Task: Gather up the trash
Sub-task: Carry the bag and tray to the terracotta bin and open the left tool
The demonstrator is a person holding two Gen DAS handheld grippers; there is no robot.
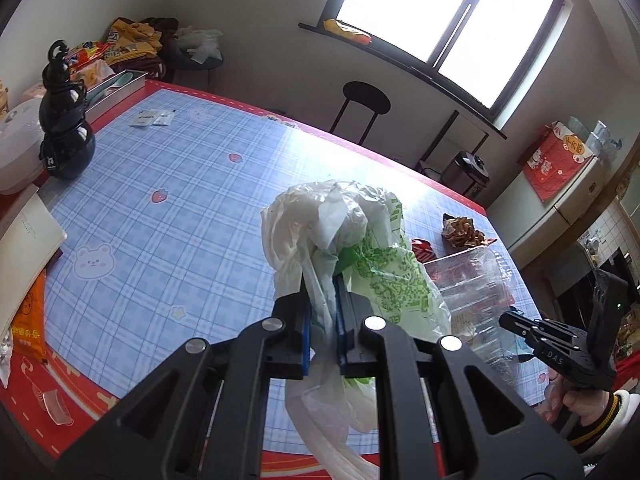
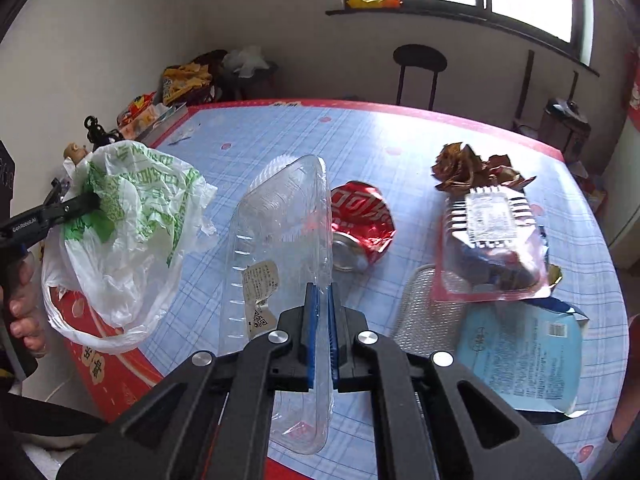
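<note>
My left gripper (image 1: 323,300) is shut on a white plastic bag with green print (image 1: 340,240) and holds it up over the table's near edge; the bag also shows in the right wrist view (image 2: 128,232). My right gripper (image 2: 321,304) is shut on the rim of a clear plastic clamshell box (image 2: 280,232), lifted beside the bag; it shows in the left wrist view (image 1: 476,280) too. A crushed red can (image 2: 360,220), a brown crumpled wrapper (image 2: 468,168), a clear red-edged package (image 2: 492,248) and a light blue packet (image 2: 520,356) lie on the blue checked tablecloth (image 2: 280,136).
A black gourd-shaped bottle (image 1: 64,128), a white pot (image 1: 16,148), a book (image 1: 24,248) and an orange packet (image 1: 28,320) stand along the table's left side. Small sachets (image 1: 152,118) lie at the far side. A black stool (image 1: 364,108) stands behind the table.
</note>
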